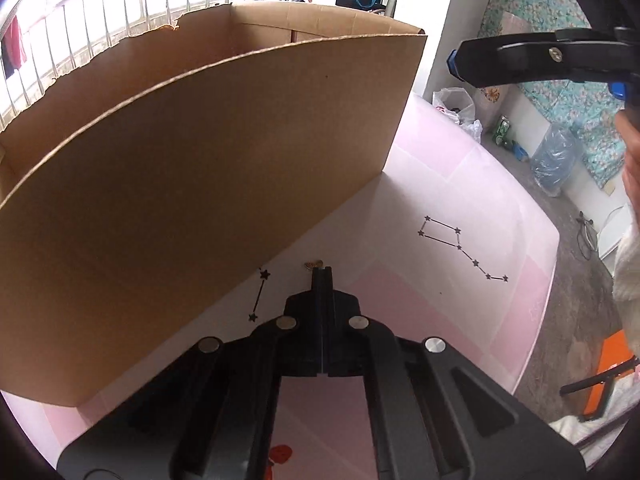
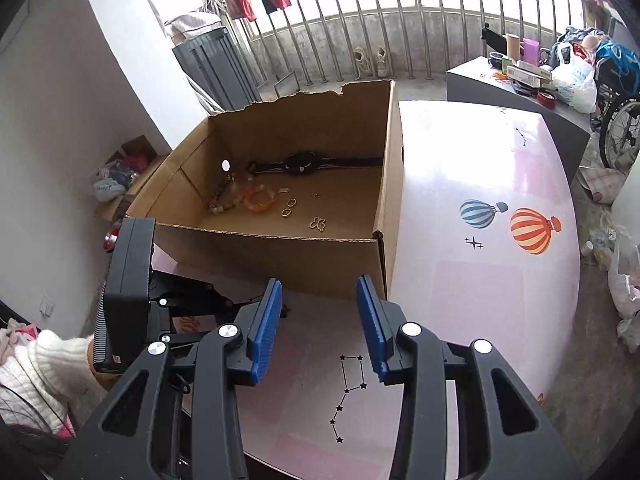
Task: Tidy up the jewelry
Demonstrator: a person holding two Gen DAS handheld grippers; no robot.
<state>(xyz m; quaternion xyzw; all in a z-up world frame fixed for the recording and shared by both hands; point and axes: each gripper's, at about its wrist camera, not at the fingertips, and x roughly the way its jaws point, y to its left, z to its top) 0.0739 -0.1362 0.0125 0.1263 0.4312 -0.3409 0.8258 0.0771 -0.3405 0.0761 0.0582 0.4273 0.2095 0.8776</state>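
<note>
My left gripper (image 1: 322, 270) is shut, its tips low on the pink table (image 1: 460, 184) beside the wall of the cardboard box (image 1: 200, 168). A small gold ornament (image 1: 313, 265) peeks out at the tips, pinched between them. My right gripper (image 2: 318, 312) hovers open over the table in front of the box (image 2: 280, 250), with nothing between its blue pads (image 2: 266, 320). Inside the box lie a black watch (image 2: 300, 164), an orange bracelet (image 2: 260, 198), a bead bracelet (image 2: 222, 202), gold rings (image 2: 289, 207) and a gold butterfly piece (image 2: 317, 224).
The table (image 2: 480, 168) carries printed balloons and star patterns. A hand in a white sleeve (image 2: 44, 364) holds the left tool. A railing, a grey side table (image 2: 520, 92) with clutter, a wheelchair and plastic bags surround the table.
</note>
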